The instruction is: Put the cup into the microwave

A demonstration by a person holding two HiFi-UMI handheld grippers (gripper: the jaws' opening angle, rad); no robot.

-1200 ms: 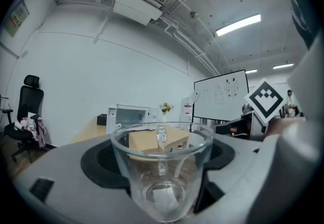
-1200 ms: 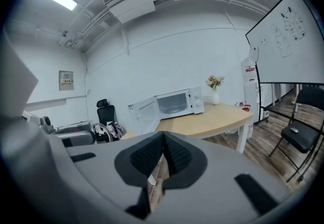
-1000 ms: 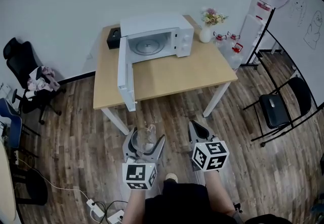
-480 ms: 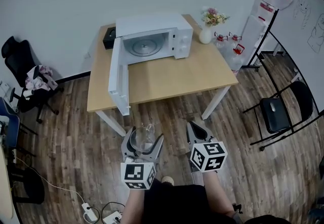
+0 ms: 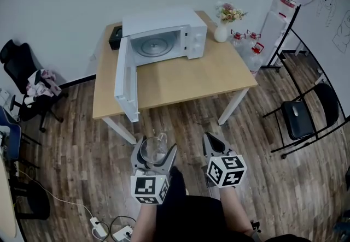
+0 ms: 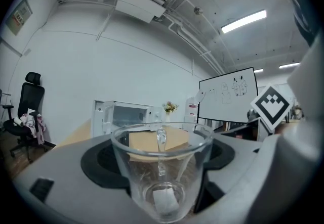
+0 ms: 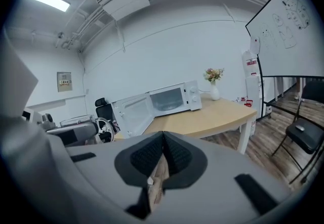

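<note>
A clear glass cup point(image 5: 155, 149) point(image 6: 161, 167) sits between the jaws of my left gripper point(image 5: 156, 153), which is shut on it and held above the wooden floor in front of the table. The cup is upright with a small white scrap at its bottom. My right gripper point(image 5: 214, 142) point(image 7: 162, 160) hangs beside it, shut with its dark pads touching and nothing between them. The white microwave point(image 5: 164, 36) point(image 7: 169, 99) point(image 6: 124, 116) stands at the back of the wooden table point(image 5: 202, 80), its door point(image 5: 124, 83) swung wide open to the left and the turntable visible inside.
A white vase of flowers point(image 5: 223, 28) stands right of the microwave; a black box point(image 5: 114, 37) sits behind its left side. A black office chair point(image 5: 27, 85) is at the left, a folding chair point(image 5: 298, 118) and a whiteboard point(image 5: 328, 22) at the right. Cables point(image 5: 112, 229) lie on the floor.
The view has shifted slightly, so the table and microwave sit a little further left and nearer. Both grippers keep the same pose, the cup still in the left one.
</note>
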